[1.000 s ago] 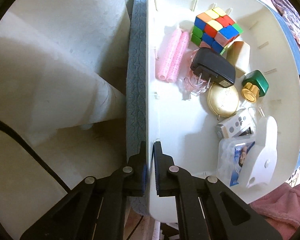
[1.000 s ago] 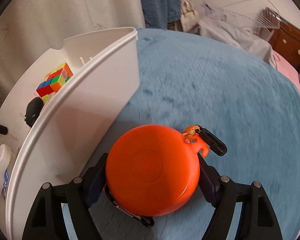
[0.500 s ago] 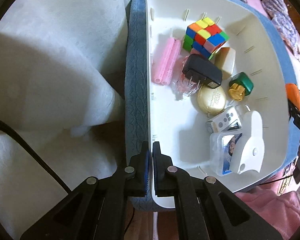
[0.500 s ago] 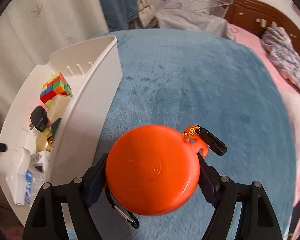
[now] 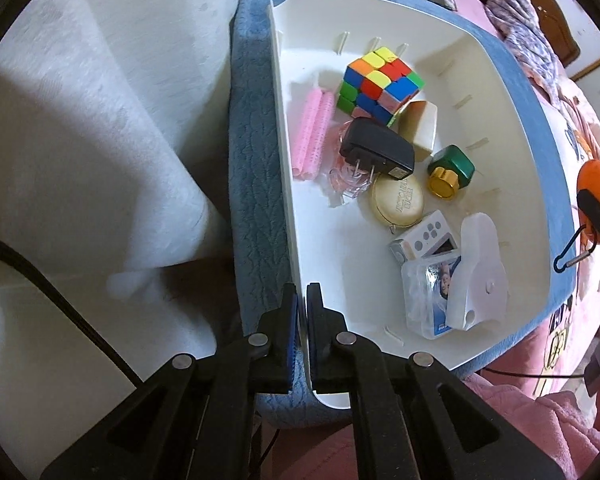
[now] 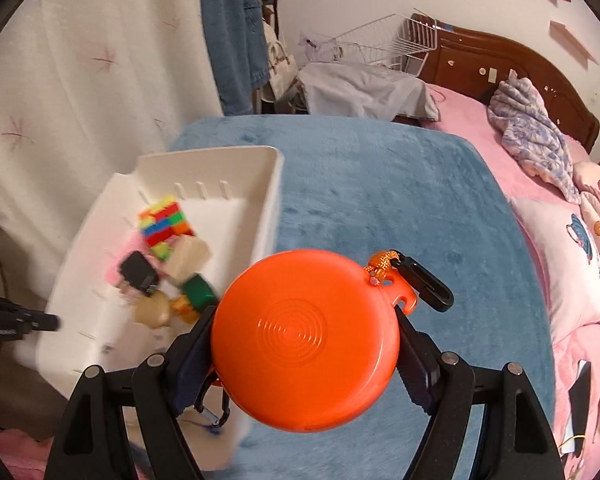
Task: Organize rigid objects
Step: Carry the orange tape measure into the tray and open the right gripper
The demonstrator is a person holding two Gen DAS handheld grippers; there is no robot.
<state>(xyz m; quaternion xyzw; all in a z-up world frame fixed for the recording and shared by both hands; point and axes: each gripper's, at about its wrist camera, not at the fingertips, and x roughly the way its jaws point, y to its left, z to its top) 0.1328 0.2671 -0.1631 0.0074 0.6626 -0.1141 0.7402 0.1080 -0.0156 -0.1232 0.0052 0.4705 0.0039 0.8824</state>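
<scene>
A white plastic bin (image 5: pixel 512 128) stands on a blue blanket and holds a colour cube (image 5: pixel 380 80), pink rollers (image 5: pixel 314 132), a black charger (image 5: pixel 378 152), a green-capped bottle (image 5: pixel 452 172), a gold disc and several small white items. My left gripper (image 5: pixel 302 304) is shut on the bin's near left wall (image 5: pixel 296 240). My right gripper (image 6: pixel 304 344) is shut on a round orange case (image 6: pixel 304 340) with a black clip (image 6: pixel 428 284), lifted above the blanket (image 6: pixel 380 200) beside the bin's right wall (image 6: pixel 270 208). The orange case (image 5: pixel 596 184) also shows at the left wrist view's right edge.
White curtains (image 5: pixel 100 120) hang left of the bin. A pink bed (image 6: pixel 540 184) with a wooden headboard, a crumpled patterned cloth (image 6: pixel 536 136) and a pillow lies to the right. A wire rack (image 6: pixel 388 40) and grey cloth sit behind the blanket.
My right gripper has risen with the orange case and swung toward the bin, whose inside now shows. The left gripper keeps its hold and has lifted a little.
</scene>
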